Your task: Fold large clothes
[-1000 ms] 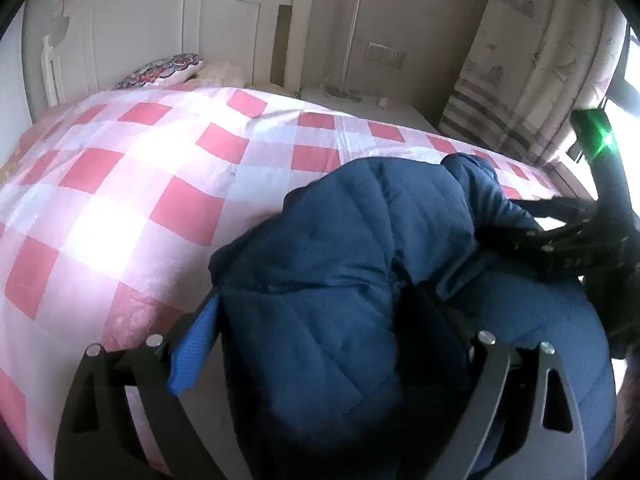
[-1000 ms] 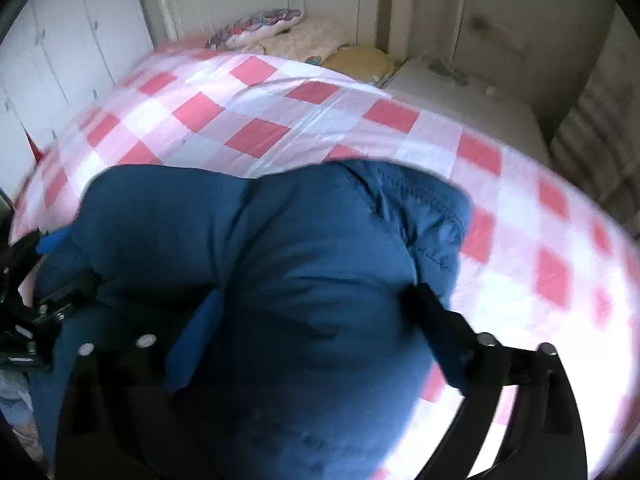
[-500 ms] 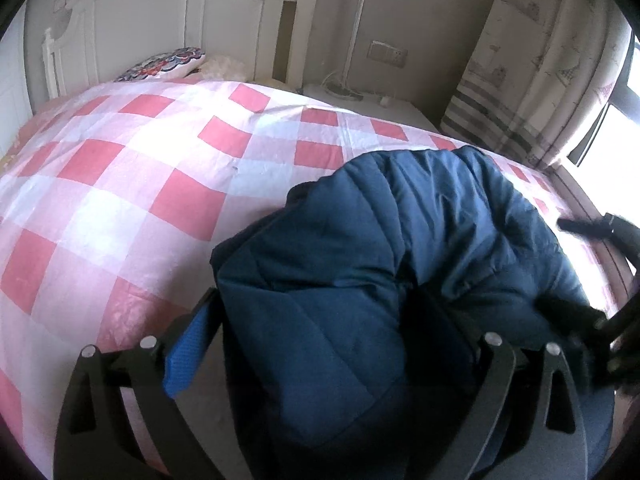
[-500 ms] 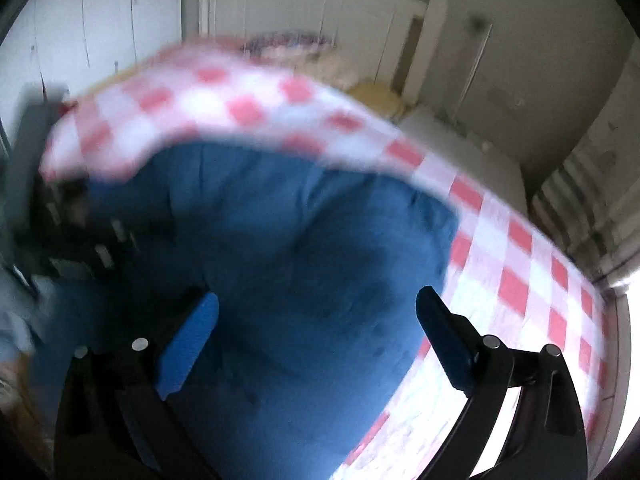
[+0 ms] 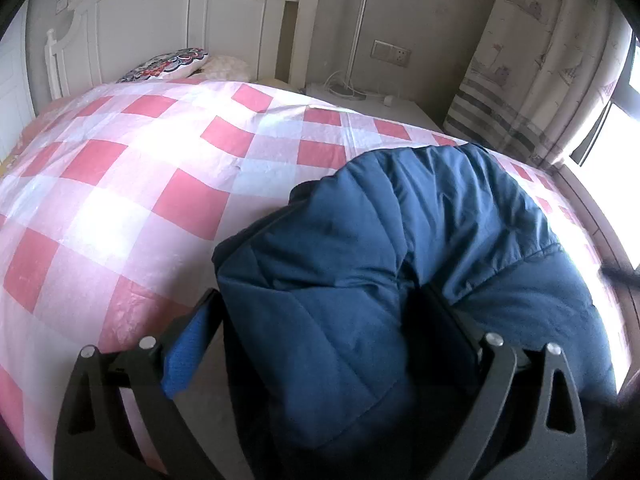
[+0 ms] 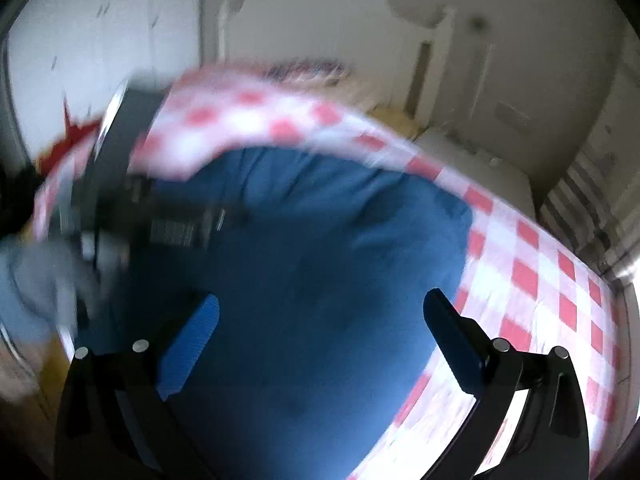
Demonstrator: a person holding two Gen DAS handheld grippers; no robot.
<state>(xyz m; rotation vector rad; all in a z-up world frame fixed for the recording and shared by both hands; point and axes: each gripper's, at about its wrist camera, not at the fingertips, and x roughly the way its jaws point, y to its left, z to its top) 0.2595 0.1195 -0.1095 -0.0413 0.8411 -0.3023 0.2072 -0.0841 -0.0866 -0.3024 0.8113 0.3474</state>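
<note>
Blue quilted jacket (image 5: 360, 280) bunched between left claw (image 5: 320, 320) fingers, right claw (image 6: 320, 320) apart above it, blurred

No legible txt or labels anywhere.

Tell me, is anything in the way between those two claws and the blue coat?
Nothing visible. The blue coat already bulges between the left gripper's fingers, and the open right gripper hangs directly over it in a blurred view.
</note>
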